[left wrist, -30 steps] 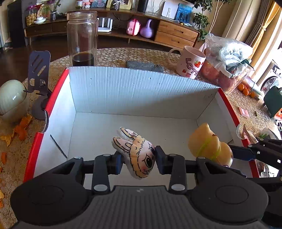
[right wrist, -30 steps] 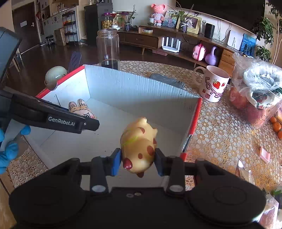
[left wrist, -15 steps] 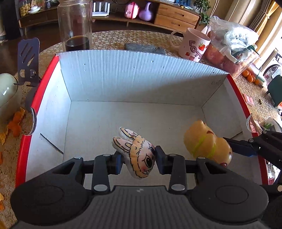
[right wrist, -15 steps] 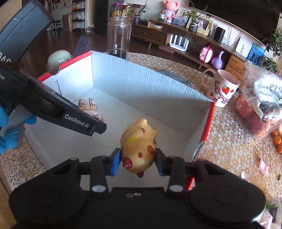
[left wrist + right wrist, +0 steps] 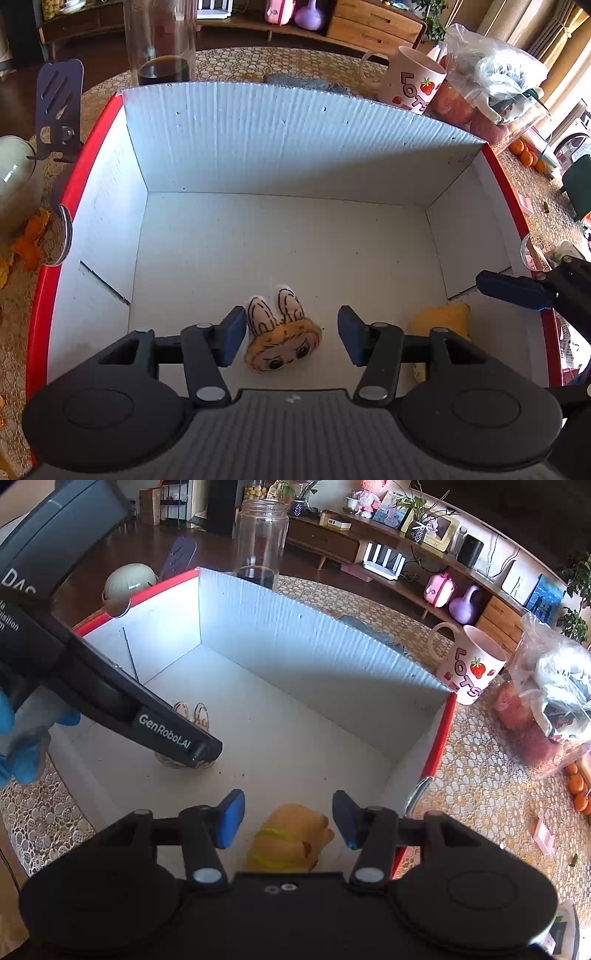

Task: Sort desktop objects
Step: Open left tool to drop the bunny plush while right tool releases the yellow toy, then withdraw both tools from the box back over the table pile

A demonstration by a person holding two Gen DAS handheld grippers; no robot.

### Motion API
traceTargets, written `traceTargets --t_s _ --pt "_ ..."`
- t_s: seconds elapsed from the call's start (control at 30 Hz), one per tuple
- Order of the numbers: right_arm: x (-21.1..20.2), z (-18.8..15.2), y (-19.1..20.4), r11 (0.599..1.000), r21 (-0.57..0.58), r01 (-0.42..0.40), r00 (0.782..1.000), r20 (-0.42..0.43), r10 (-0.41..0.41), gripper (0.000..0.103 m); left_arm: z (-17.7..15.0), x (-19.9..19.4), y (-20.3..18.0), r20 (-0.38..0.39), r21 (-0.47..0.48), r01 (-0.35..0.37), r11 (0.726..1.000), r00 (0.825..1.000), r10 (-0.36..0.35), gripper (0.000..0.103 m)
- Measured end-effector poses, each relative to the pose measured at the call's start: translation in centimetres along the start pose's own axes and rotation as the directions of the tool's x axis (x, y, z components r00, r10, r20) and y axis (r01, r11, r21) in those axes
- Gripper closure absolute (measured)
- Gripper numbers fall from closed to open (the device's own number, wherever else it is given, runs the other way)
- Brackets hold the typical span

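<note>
Box [image 5: 303,147]: white inside, red-edged, on my surface; both toys lie on its floor.
Left tongs [image 5: 291,336]: opening, pads clear of the rabbit-face plush [image 5: 282,341] lying between them.
Plush: I judge it soft, light; pinch across the cheeks. Ears point toward the far wall.
Right tongs [image 5: 288,819]: opening, free of the yellow spotted toy [image 5: 291,840] below.
Toy: probably squashy, smooth; long axis unclear, half hidden.
</note>
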State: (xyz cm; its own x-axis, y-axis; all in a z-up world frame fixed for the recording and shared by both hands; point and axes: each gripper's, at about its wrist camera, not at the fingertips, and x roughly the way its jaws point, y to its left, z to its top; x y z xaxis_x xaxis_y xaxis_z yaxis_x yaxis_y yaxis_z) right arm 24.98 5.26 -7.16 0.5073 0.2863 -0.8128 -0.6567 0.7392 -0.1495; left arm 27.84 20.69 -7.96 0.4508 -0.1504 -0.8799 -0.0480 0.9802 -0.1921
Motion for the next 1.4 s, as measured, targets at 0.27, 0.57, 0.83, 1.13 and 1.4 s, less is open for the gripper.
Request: traceTargets --t_s 0.27,0.57,0.83,1.13,1.4 --pt "-1.2 -0.4 -0.6 1.000 0.022 -0.003 0.999 0.037 0.002 0.038 -0.7 -1.3 -0.3 0.070 -0.011 -0.025 1.000 0.997 0.025 0.042" --pt "-4.3 -1.8 -1.3 0.999 0.041 -0.027 0.994 0.109 0.023 0.030 -1.7 -3.1 -1.4 0.137 -0.006 -0.057 0.998 0.989 0.058 0.041" --pt "-7.1 -2.8 -2.4 0.992 0.105 -0.064 0.985 0.169 0.045 0.023 -2.8 -5.1 -3.3 0.194 0.021 -0.068 0.997 0.979 0.063 0.037" --pt "-10.2 -5.4 -4.3 0.982 0.169 -0.081 0.975 0.216 0.043 0.018 -4.2 -7.1 -5.4 0.250 0.016 -0.095 0.995 0.964 0.088 0.034" --pt "-12.9 -7.7 -5.7 0.972 0.213 -0.094 0.967 0.253 0.038 0.015 -5.2 -8.4 -7.2 0.287 0.034 -0.071 0.997 0.956 0.058 0.034"
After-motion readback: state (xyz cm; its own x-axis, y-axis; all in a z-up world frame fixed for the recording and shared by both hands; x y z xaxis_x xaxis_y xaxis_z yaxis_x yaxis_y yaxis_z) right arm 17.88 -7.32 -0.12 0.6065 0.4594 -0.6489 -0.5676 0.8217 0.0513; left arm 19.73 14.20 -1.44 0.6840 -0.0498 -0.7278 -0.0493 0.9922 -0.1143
